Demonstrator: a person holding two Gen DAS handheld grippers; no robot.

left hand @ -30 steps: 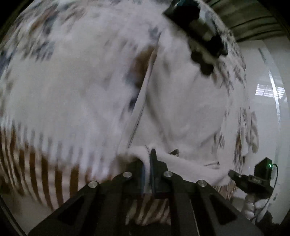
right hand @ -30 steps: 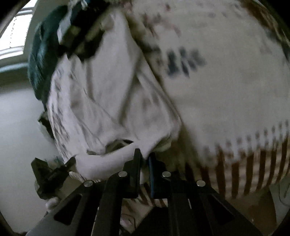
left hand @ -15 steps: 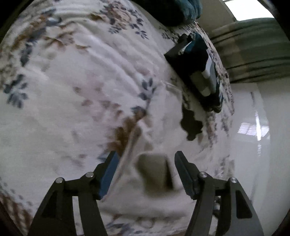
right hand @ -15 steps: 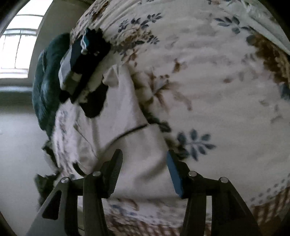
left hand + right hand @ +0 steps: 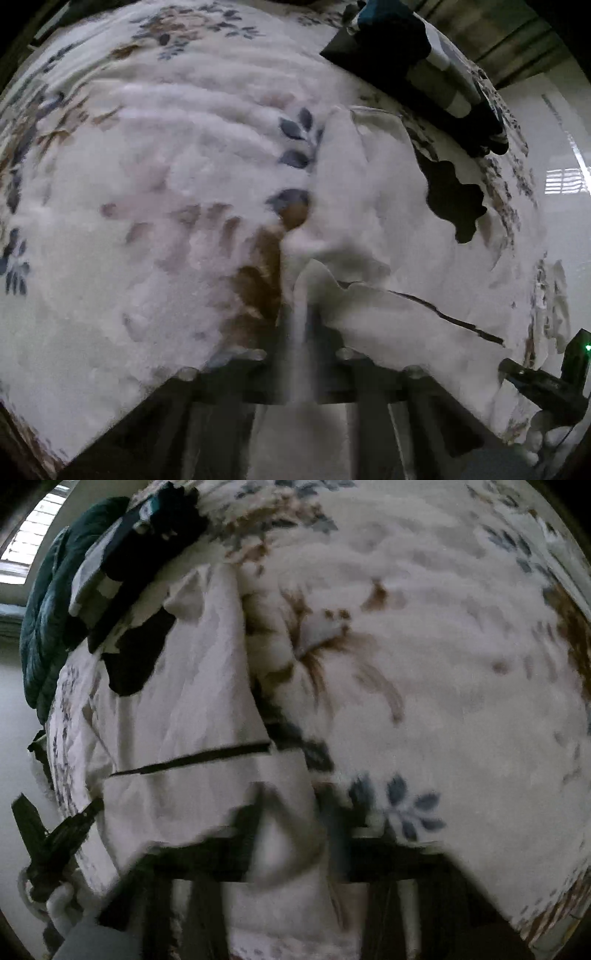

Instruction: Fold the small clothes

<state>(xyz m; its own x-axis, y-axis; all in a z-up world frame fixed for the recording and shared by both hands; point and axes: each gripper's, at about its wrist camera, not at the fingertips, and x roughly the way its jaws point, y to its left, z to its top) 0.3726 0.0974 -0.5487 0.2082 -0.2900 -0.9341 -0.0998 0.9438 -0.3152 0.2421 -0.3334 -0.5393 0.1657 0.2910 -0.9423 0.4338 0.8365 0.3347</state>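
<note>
A small white garment with a thin black line across it lies spread on a floral bedspread; it also shows in the right wrist view. My left gripper is shut on the garment's near left edge, with cloth pinched between the jaws. My right gripper is closed on the garment's near right edge; the view is blurred and cloth bunches between the jaws. Each gripper shows at the edge of the other's view, the right one and the left one.
A stack of dark folded clothes sits at the far end of the bed, also in the right wrist view. A dark teal quilt lies beyond it. The bed edge and pale floor are at the right.
One second ago both grippers held the cloth; half a second ago both were open above it. Now both have dropped to the near edge and closed on it.
</note>
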